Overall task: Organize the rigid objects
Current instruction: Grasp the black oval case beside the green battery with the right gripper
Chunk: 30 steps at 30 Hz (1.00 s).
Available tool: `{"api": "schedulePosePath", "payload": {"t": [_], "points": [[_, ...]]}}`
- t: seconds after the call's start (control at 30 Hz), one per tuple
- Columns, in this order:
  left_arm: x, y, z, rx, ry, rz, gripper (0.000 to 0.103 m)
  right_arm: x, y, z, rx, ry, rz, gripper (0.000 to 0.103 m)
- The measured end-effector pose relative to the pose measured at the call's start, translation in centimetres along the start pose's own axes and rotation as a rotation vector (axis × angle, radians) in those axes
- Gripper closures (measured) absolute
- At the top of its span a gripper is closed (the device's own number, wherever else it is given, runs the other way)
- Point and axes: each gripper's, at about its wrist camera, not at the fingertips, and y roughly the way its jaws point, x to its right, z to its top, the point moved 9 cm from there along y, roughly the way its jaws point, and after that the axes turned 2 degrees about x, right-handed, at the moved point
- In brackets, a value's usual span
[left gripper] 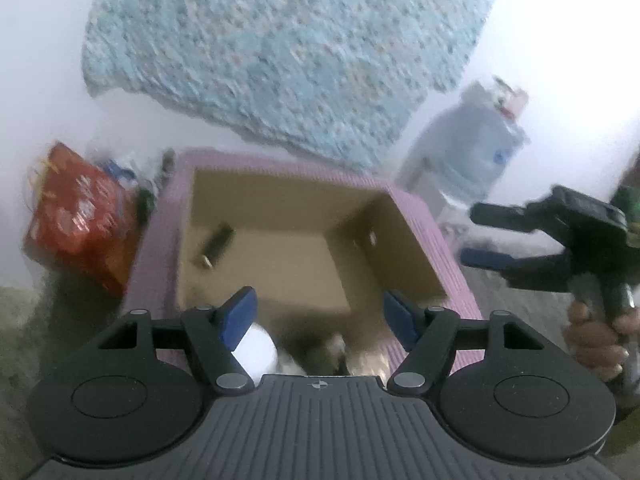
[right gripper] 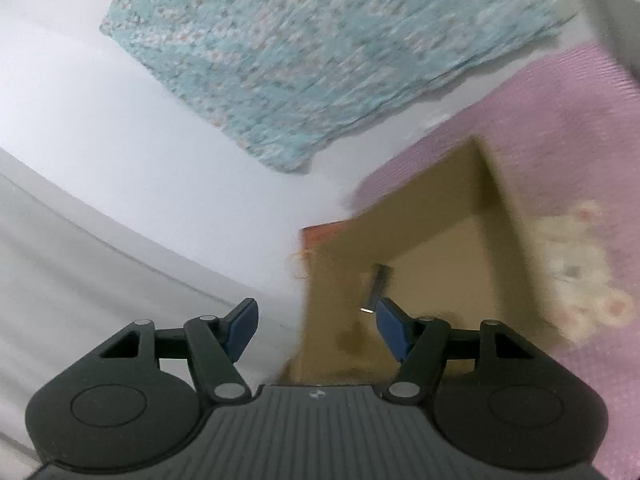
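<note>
Our left gripper (left gripper: 318, 314) hangs over the near edge of the box (left gripper: 416, 208), its jaws spread wide with nothing between them. Just under it, at the near end of the box, we see a white round thing (left gripper: 260, 350) and some pale blurred items (left gripper: 360, 358); we cannot tell what they are. The white one looks smooth and hard, so we judge it may slip; we would close on its widest part, square across.

Our right gripper (right gripper: 314, 322) is also wide open and holds nothing. It hovers at the box's rim, to the right of the left one.

Farther in, on the cardboard floor of the box, lies 1 small dark bar (left gripper: 214, 246) with a metal end, slanted and well apart from the walls. We judge it light, stiff and not fragile. Lying flat, it leaves little to grab, so the long sides at mid-length seem the best hold.

Beyond the box, a red packet (left gripper: 76, 216) sits to the left and a large water bottle (left gripper: 468, 148) to the right. A patterned blue cloth (left gripper: 288, 40) hangs on the wall behind.
</note>
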Motion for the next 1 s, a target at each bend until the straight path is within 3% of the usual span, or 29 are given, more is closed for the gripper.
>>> {"api": "schedulePosePath", "payload": {"t": [0.1, 0.37, 0.53, 0.77, 1.0], "points": [[1.4, 2.1, -3.1, -0.088, 0.024, -0.038, 0.033, 3.8, -2.6, -3.0, 0.028, 0.002, -0.122, 0.035], [6.2, 8.0, -9.2, -0.253, 0.121, -0.140, 0.040, 12.1, -2.1, -10.1, -0.036, 0.093, -0.346, 0.048], [8.4, 10.7, -10.3, -0.294, 0.206, -0.165, 0.053, 13.2, 0.1, -11.5, -0.091, 0.006, -0.417, 0.058], [9.9, 13.2, -12.1, -0.348, 0.309, -0.133, 0.075, 14.4, 4.0, -12.3, -0.180, -0.132, -0.468, 0.071], [9.8, 14.6, -13.7, -0.408, 0.333, -0.114, 0.077, 16.1, 4.5, -13.3, -0.225, -0.131, -0.442, 0.075]]}}
